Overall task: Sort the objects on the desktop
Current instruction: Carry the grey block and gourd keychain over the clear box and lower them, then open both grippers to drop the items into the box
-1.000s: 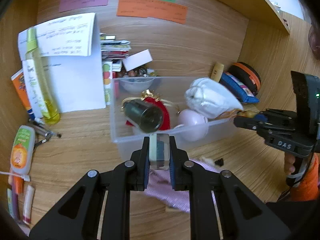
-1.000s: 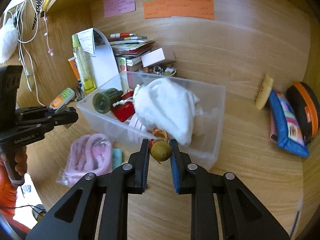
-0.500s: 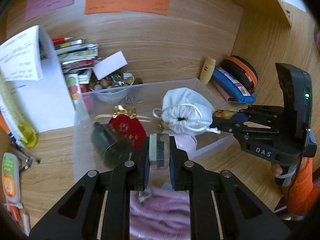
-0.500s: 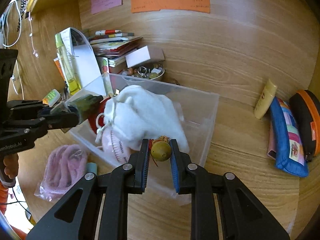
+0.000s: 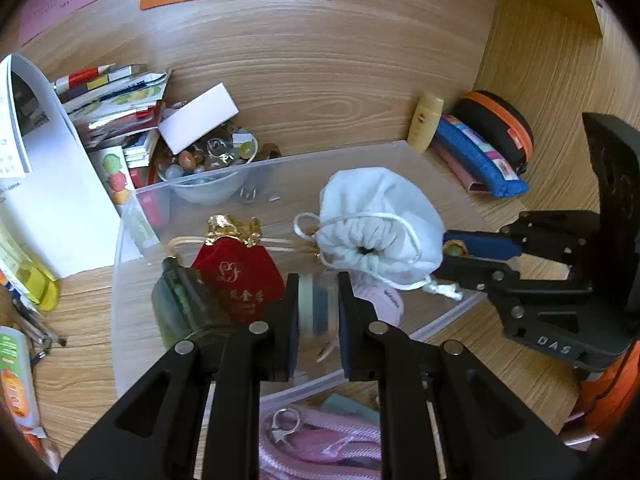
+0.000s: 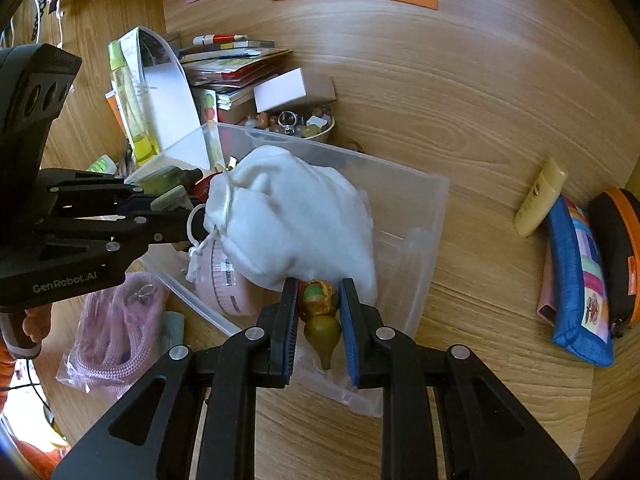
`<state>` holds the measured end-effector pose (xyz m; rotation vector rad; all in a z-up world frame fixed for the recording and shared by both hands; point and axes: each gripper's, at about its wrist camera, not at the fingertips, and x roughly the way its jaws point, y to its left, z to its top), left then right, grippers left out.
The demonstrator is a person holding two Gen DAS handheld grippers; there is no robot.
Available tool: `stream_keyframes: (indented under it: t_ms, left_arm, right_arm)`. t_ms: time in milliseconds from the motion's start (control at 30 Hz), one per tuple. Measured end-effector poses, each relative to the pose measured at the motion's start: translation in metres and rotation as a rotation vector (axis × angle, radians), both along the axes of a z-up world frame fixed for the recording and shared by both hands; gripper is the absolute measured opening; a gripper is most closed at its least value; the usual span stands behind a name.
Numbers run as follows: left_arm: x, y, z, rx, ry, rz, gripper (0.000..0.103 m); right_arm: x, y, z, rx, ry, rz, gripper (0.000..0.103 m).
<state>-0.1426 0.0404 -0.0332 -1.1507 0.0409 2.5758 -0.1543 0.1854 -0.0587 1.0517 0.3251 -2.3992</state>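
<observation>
- The left claw (image 5: pixel 318 312) is at the lower middle of the left wrist view, closed on a small clear block with a dark core (image 5: pixel 316 306), and it sits over the clear plastic bin (image 5: pixel 344 156).
- The right claw (image 6: pixel 318 320) is at the lower middle of the right wrist view, closed on a small green gourd charm (image 6: pixel 322 330) with an orange knot on top, over the near edge of the bin.
- Inside the bin lie a white drawstring pouch (image 5: pixel 380 224), a red pouch with gold trim (image 5: pixel 240 276), a dark green cylinder (image 5: pixel 180 304) and a pink round thing (image 6: pixel 226 280) under the white pouch.
- A bag with pink cord (image 6: pixel 114 328) lies on the wooden counter (image 6: pixel 480 160) just beside the bin, at the lower left of the right wrist view.
- Behind the bin stand a bowl of beads (image 5: pixel 208 160) and a stack of booklets (image 5: pixel 116 96), at the upper left of the left wrist view.
- At the right of the right wrist view, well apart from the bin, lie a yellow tube (image 6: pixel 540 198), a blue pencil case (image 6: pixel 576 280) and a black case with orange trim (image 6: pixel 618 256).
</observation>
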Motion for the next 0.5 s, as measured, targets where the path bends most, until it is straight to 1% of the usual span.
stream_keyframes:
  t_ms: [200,300,400,433,467,500]
  left_arm:
    - [0.006,0.001,0.001,-0.013,0.005,-0.006,0.015]
    - [0.010,0.002,0.004,-0.007,0.013,-0.013,0.015]
    - [0.016,0.003,0.009,-0.002,0.025,-0.019,0.015]
    - [0.019,0.003,0.011,0.003,0.029,-0.021,0.016]
    - [0.021,0.003,0.013,0.006,0.033,-0.021,0.021]
    - [0.023,0.003,0.014,0.009,0.038,-0.021,0.023]
  right_arm:
    - [0.003,0.001,0.003,0.001,-0.001,-0.001,0.018]
    - [0.008,0.000,0.008,0.014,0.013,-0.002,0.021]
    - [0.013,0.002,0.014,0.021,0.025,-0.013,0.029]
    - [0.015,0.003,0.016,0.021,0.031,-0.016,0.035]
    - [0.017,0.004,0.019,0.019,0.037,-0.018,0.041]
    - [0.019,0.005,0.022,0.014,0.044,-0.021,0.042]
